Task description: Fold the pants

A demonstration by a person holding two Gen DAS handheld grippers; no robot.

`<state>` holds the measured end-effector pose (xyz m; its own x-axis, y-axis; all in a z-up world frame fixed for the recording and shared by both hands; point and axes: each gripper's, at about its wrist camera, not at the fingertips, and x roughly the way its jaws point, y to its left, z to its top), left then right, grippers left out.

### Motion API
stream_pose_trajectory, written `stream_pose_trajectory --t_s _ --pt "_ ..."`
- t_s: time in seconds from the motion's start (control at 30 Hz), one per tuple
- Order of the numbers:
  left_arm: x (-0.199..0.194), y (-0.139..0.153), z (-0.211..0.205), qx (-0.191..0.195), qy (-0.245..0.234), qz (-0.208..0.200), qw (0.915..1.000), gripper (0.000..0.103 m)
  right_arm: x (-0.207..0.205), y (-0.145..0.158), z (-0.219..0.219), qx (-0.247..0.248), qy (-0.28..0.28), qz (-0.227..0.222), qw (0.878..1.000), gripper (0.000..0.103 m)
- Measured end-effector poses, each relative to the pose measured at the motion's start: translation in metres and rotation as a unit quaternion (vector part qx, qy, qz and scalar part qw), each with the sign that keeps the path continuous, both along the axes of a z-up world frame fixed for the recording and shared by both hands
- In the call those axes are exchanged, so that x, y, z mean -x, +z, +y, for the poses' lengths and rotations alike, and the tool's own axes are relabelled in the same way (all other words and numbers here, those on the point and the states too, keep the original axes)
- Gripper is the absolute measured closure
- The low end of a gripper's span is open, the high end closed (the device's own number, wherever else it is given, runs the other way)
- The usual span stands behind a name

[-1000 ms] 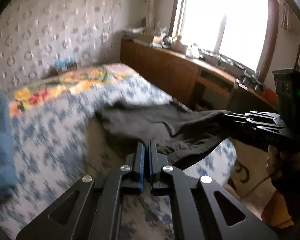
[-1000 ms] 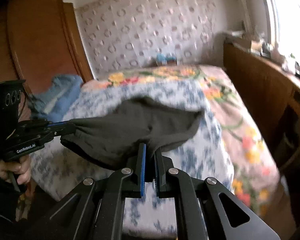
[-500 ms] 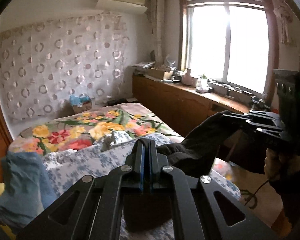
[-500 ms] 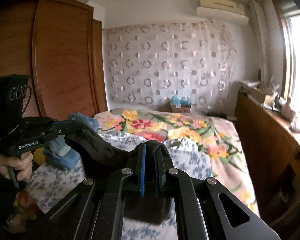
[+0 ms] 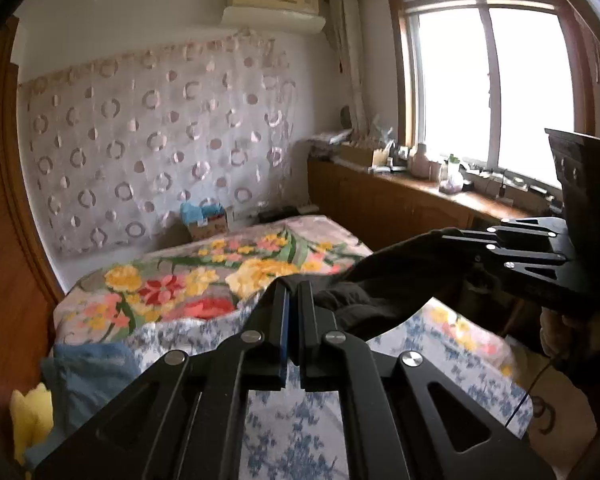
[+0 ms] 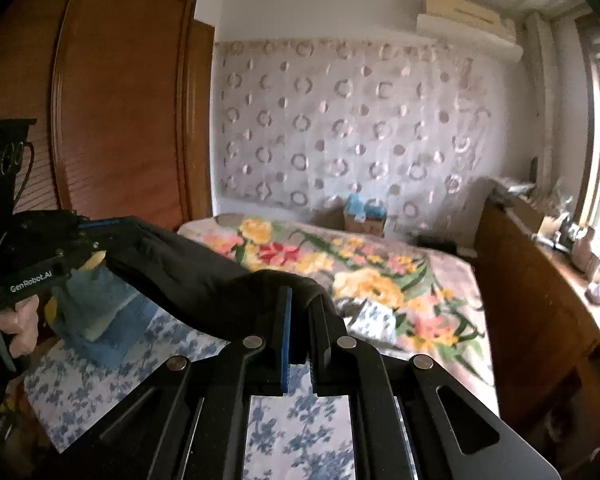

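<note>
The dark grey pants (image 5: pixel 388 284) hang in the air above the bed, stretched between both grippers. My left gripper (image 5: pixel 294 292) is shut on one end of the pants; it also shows at the left of the right wrist view (image 6: pixel 116 226). My right gripper (image 6: pixel 302 300) is shut on the other end of the pants (image 6: pixel 204 280); it shows at the right of the left wrist view (image 5: pixel 456 238). The part of the pants below the grippers is hidden.
The bed (image 5: pixel 204 276) has a floral cover and a blue-patterned sheet (image 6: pixel 296 432). A blue cloth (image 6: pixel 96 308) lies at its left side by the wooden wardrobe (image 6: pixel 128 112). A wooden cabinet (image 5: pixel 400 208) with clutter runs under the window (image 5: pixel 488 88).
Both grippers have risen and tilted up, lifting the pants off the bed into the air. The pants were spread on the sheet before; now they hang between the grippers.
</note>
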<state>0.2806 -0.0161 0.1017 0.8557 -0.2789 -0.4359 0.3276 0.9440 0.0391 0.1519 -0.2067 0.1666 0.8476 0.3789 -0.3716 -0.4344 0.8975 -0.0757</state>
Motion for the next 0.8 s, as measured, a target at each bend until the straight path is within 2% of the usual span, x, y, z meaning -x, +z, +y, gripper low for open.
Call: stream_pose_trajectory --t_s 0.13,0.27,0.8 --pt "0.004 -0.038 0.004 -0.011 -0.003 0.039 0.9992 0.099 -0.003 -0.035 0.008 0.011 0.015 0.04 0.999 0.096" --pt "0.006 -0.051 0.006 -0.005 -0.002 0.064 0.9979 0.099 -0.002 -0.059 0.016 0.017 0.022 0.069 0.997 0.096" --pt "0.055 -0.075 0.001 -0.013 -0.026 0.088 0.9957 0.099 0.013 -0.058 0.003 0.009 0.048 0.111 0.993 0.096"
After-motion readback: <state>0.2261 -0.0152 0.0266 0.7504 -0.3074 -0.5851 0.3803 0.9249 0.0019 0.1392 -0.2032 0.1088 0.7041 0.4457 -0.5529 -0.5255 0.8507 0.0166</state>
